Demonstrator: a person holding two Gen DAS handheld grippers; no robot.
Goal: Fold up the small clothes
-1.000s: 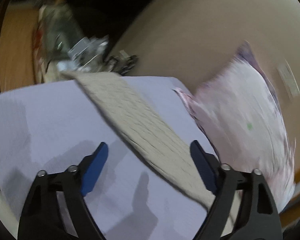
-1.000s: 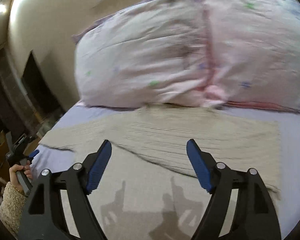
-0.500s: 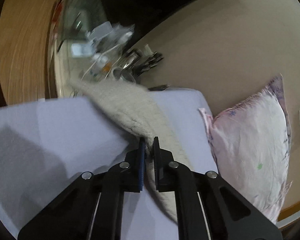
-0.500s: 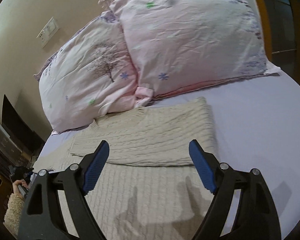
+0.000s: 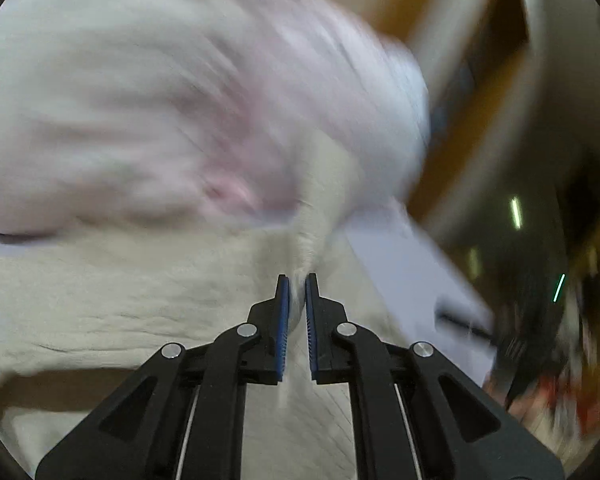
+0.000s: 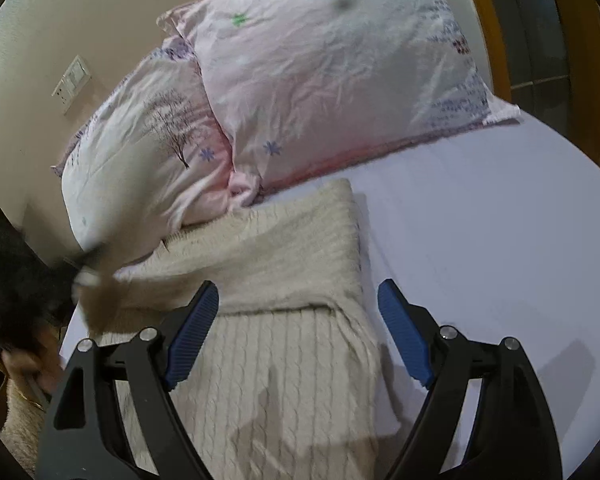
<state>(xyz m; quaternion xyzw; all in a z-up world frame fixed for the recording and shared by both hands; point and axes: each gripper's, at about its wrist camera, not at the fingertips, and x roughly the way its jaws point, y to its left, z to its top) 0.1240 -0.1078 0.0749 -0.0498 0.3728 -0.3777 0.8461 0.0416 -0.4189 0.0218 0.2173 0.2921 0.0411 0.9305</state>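
A cream cable-knit sweater [image 6: 284, 360] lies on the lilac bed sheet [image 6: 480, 280], its right sleeve folded across the body. My left gripper [image 5: 296, 280] is shut on the sweater's left sleeve [image 5: 312, 216] and holds it lifted over the body; that view is motion-blurred. The left gripper also shows as a dark blur at the left of the right wrist view [image 6: 24, 280], with the sleeve trailing from it. My right gripper [image 6: 296, 300] is open and empty, hovering just above the sweater's body.
Two pink patterned pillows [image 6: 320, 80] lean against the beige wall behind the sweater. A wall switch plate [image 6: 72, 84] is at upper left. The bed's far side meets a wooden frame [image 6: 580, 60]. Clutter lies off the bed in the left wrist view [image 5: 540, 360].
The left gripper, shut on the left sleeve, has swung it up and across toward the sweater's body and the pillows. The right gripper has stayed open over the sweater, barely shifting.
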